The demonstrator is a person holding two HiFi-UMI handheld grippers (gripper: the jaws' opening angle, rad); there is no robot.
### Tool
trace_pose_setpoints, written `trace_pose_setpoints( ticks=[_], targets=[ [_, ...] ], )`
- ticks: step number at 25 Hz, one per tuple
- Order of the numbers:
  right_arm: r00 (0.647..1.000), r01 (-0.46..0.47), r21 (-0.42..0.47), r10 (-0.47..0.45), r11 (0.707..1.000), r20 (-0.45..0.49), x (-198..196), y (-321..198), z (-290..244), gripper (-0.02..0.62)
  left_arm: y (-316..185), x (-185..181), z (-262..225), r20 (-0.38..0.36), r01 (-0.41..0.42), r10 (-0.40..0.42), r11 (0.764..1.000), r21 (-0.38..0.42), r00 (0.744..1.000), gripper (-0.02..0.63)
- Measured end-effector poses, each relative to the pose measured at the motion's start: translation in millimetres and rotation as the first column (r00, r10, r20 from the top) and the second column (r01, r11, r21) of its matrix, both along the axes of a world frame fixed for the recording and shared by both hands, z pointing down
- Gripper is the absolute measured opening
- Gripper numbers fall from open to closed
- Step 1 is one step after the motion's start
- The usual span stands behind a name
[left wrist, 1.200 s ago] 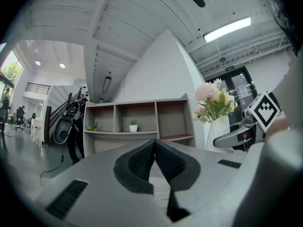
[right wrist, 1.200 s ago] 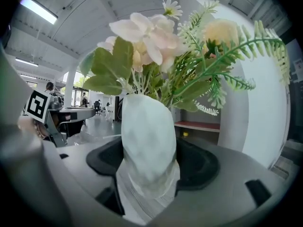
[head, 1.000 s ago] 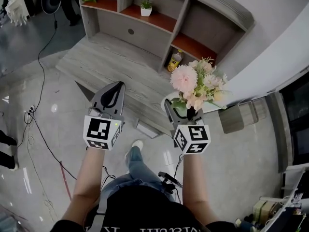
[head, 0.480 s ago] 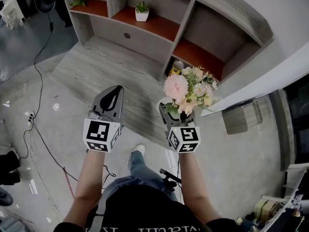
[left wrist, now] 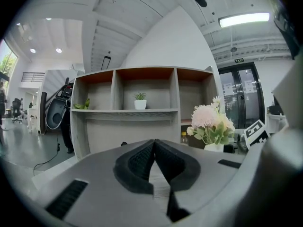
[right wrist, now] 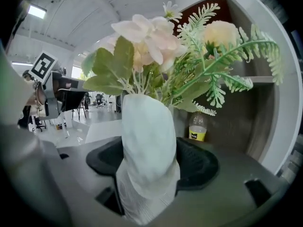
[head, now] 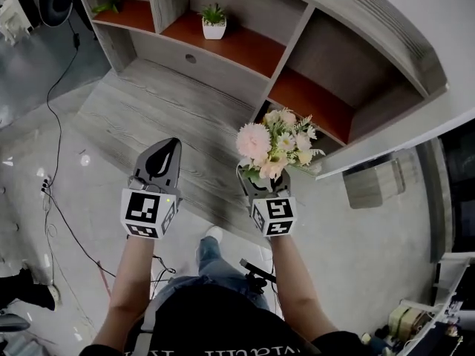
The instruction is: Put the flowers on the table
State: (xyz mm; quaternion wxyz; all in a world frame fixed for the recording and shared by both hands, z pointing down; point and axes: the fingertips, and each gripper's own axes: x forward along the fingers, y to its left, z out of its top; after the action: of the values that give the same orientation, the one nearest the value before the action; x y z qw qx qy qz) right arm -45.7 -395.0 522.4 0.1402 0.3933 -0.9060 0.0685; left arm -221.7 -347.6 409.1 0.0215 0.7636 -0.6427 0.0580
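A bunch of pink and cream flowers (head: pixel 273 143) with green fronds stands in a white vase (right wrist: pixel 147 141). My right gripper (head: pixel 261 176) is shut on the vase, which its dark pads (right wrist: pixel 196 162) clasp on both sides, holding it upright over the near edge of the low grey wooden table (head: pixel 148 117). My left gripper (head: pixel 168 147) is shut and empty, level with the right one, above the same edge. In the left gripper view the closed jaws (left wrist: pixel 154 148) point at the shelf, and the flowers (left wrist: pixel 210 124) show to the right.
A grey shelf unit (head: pixel 245 43) with orange-brown boards stands behind the table. It holds a small potted plant (head: pixel 214 21), a green plant (head: pixel 107 6) and a yellow-labelled bottle (right wrist: pixel 197 126). Cables (head: pixel 56 124) run over the glossy floor at left.
Both grippers have moved forward and down toward the table and shelf. The vase of flowers travelled with the right one, still gripped.
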Motion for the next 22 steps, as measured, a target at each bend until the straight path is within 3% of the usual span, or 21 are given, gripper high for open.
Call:
trace_pose_setpoints(
  ticks=[9,14,22],
  targets=[
    [1.0,-0.009,-0.042,0.009,0.999,0.008,-9,-15,19,0.348,-24,2,15,0.002,-0.036,0.036,0.999,-0.029,0.999,0.011],
    [0.999,-0.028,-0.077,0.025,0.997,-0.033,-8,-13,37,0.348,-28,5,19,0.004,-0.049,0.049,0.998,-0.042,0.999,0.011],
    [0.999,-0.037,-0.056,0.039,0.998,0.025,-7,-16,38,0.35,-29,12,19,0.013,-0.064,0.065,0.997,-0.051,0.998,0.011]
  ],
)
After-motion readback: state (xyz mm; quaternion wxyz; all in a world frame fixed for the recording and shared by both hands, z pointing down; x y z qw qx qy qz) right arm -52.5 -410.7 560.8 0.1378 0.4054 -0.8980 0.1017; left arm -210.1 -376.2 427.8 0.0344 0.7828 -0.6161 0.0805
